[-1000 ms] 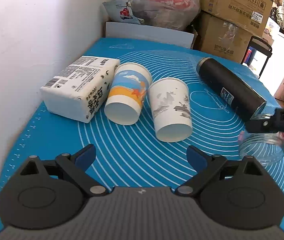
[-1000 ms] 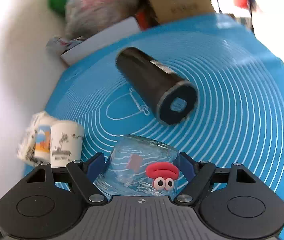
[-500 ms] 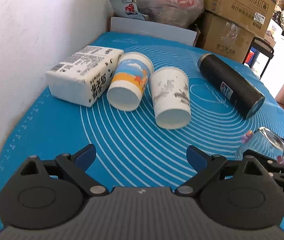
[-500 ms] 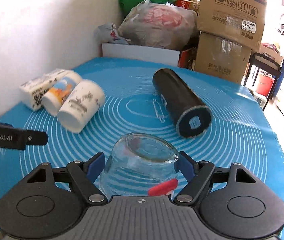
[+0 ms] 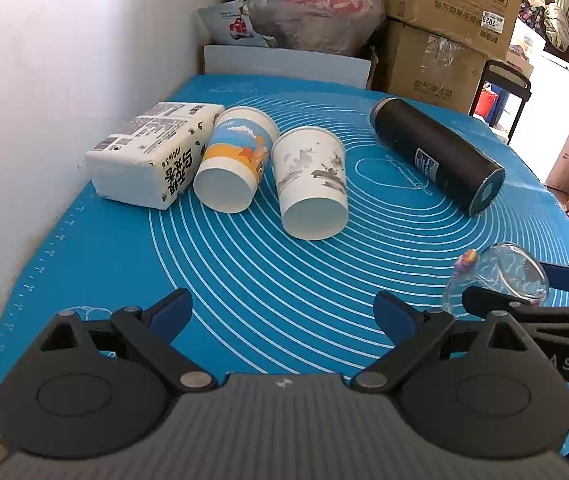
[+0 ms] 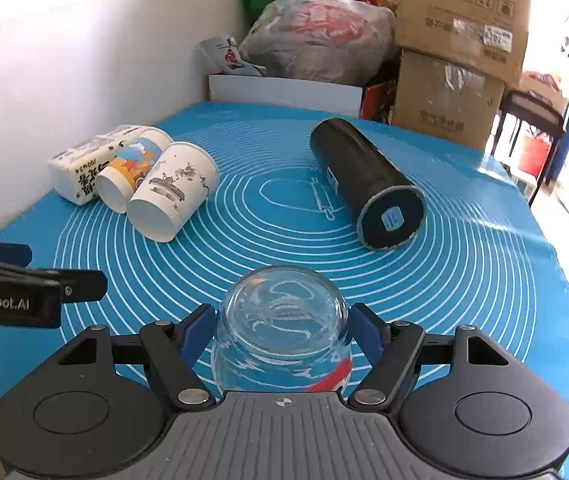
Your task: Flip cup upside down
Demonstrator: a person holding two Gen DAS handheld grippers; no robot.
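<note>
The right gripper (image 6: 282, 334) pinched the small clear glass cup (image 6: 282, 328) between its blue pads (image 6: 198, 330), one pad on each side of the wall. In the right wrist view the cup's rounded base faced forward and away from the camera, with its mouth back toward the gripper body, so its long axis ran roughly along the fingers. From the left wrist view the same cup (image 5: 496, 278) hung tilted above the near right part of the blue silicone mat with white rings (image 5: 284, 280), apparently clear of it. By my reading the coming move turned on that axis: the base had to be rolled up over the mouth before the cup went down on its rim, and the right hand alone was placed to do it.

The left gripper (image 5: 282, 312) hovered with its jaws spread wide on nothing, well to the cup's left.

Against the frame half a second earlier, the cup's base had swung to point more squarely forward and the red sticker had slid lower, toward the gripper body. A second earlier the sticker's cartoon face had shown plainly, and the left view had shown the cup low near the mat.

The black cylindrical flask (image 6: 364, 184) and two paper cups lying on their sides (image 5: 280, 172) lay far off
</note>
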